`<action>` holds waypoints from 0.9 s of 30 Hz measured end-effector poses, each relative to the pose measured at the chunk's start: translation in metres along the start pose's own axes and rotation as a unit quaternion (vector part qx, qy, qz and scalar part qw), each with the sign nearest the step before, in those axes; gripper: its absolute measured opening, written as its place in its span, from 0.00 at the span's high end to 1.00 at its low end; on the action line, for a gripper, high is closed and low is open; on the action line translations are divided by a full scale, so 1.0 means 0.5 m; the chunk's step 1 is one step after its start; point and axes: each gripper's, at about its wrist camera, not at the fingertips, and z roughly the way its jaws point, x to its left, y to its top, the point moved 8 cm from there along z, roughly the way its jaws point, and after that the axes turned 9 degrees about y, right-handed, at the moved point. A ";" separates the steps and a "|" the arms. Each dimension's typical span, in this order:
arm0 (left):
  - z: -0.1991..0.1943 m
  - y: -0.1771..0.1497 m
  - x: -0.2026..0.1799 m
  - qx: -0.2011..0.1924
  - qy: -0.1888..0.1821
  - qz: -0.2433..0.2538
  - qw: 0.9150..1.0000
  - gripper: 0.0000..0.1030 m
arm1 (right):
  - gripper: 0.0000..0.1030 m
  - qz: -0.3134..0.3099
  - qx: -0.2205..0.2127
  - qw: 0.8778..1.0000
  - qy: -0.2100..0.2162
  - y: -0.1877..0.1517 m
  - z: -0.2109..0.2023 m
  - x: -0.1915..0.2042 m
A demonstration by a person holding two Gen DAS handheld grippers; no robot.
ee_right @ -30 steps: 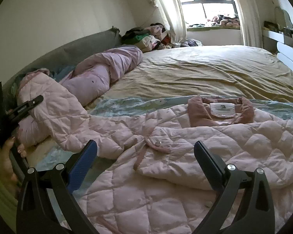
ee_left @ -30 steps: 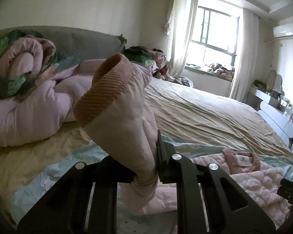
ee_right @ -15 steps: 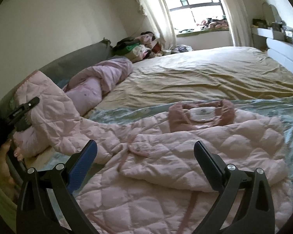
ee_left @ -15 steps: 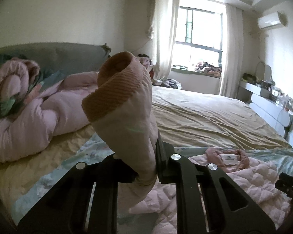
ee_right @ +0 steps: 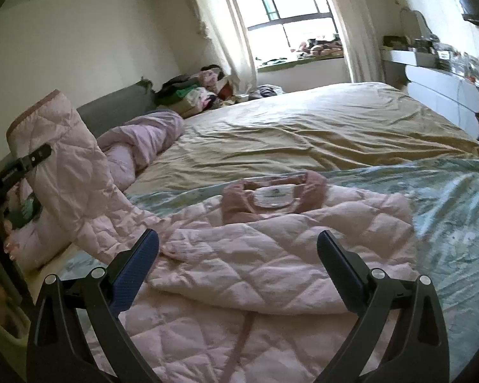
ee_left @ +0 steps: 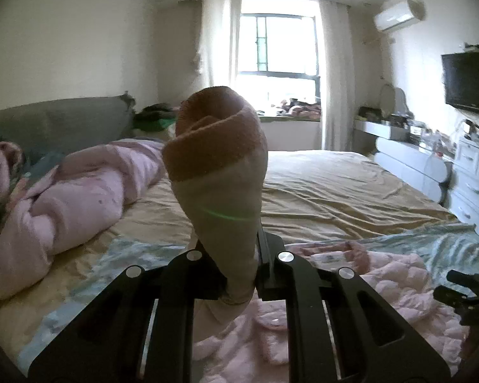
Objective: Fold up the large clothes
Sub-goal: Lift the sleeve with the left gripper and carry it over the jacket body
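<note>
Item: pink quilted jacket (ee_right: 271, 255), spread on the bed (ee_right: 319, 134), collar toward the window. Left tool (ee_left: 254, 274) clamped on the left sleeve (ee_left: 220, 172), cuff raised clear of the bed. Right tool (ee_right: 238, 249) spread wide, empty, hovering over the jacket body. Sleeve's long axis runs from the left tool down toward the body; left hand nearer.

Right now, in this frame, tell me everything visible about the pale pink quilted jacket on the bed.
The pale pink quilted jacket is puffy, diamond-stitched, with a darker dusty-pink collar framing a white label. Its body lies spread on the light blue patterned sheet, collar toward the window, one sleeve already folded across the front. The other sleeve is lifted off the bed, its ribbed dusty-pink cuff uppermost, pinched by the shut left gripper. The open right gripper hovers above the body; contact cannot be judged.
</note>
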 end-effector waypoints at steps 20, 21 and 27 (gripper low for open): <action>0.034 -0.089 -0.289 0.033 -0.112 0.047 0.992 0.95 | 0.04 0.072 -0.017 0.996 -0.057 -0.023 -0.072 -0.213; 0.034 -0.096 -0.299 0.035 -0.117 0.051 0.991 0.95 | 0.04 0.076 -0.018 0.995 -0.061 -0.024 -0.075 -0.224; 0.047 -0.172 -0.370 0.065 -0.143 0.076 0.985 0.95 | 0.04 0.091 -0.017 0.993 -0.077 -0.035 -0.085 -0.269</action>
